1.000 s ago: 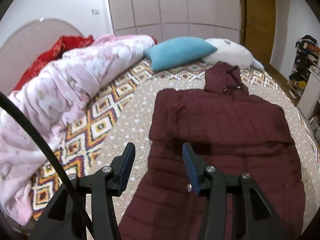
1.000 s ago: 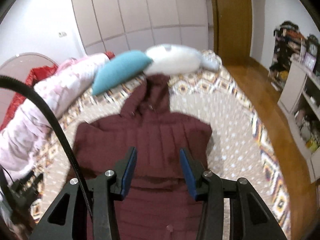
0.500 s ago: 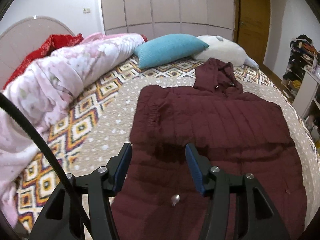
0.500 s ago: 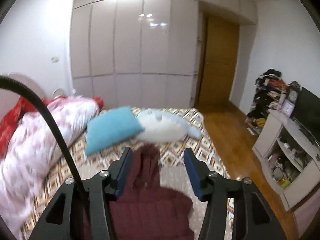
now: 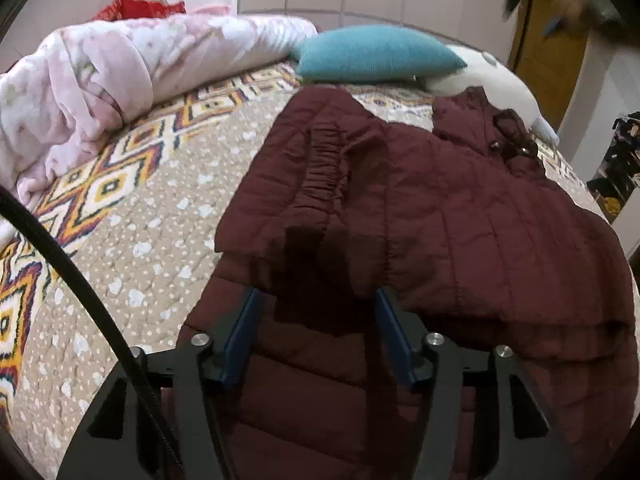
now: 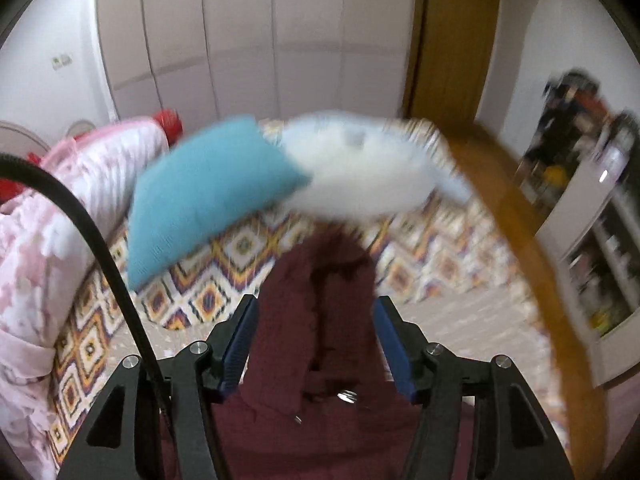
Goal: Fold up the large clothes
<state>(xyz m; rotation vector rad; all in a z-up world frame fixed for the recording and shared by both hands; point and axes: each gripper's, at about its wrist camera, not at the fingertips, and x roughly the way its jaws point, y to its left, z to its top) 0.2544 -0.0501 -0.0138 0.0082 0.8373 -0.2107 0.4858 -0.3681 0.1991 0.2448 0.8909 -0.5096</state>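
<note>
One maroon quilted hooded jacket (image 5: 440, 220) is spread flat on the patterned bedspread (image 5: 132, 200), beside one teal pillow (image 5: 376, 58) and one white pillow (image 6: 360, 176). Both the left gripper (image 5: 316, 312) and the right gripper (image 6: 316, 320) are held low over it, jaws spread, nothing pinched.

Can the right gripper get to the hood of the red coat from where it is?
Probably yes. The right gripper is open and pointing straight at the hood of the coat. Nothing lies between them, and the blue pillow and white pillow sit farther back on the bed.
</note>
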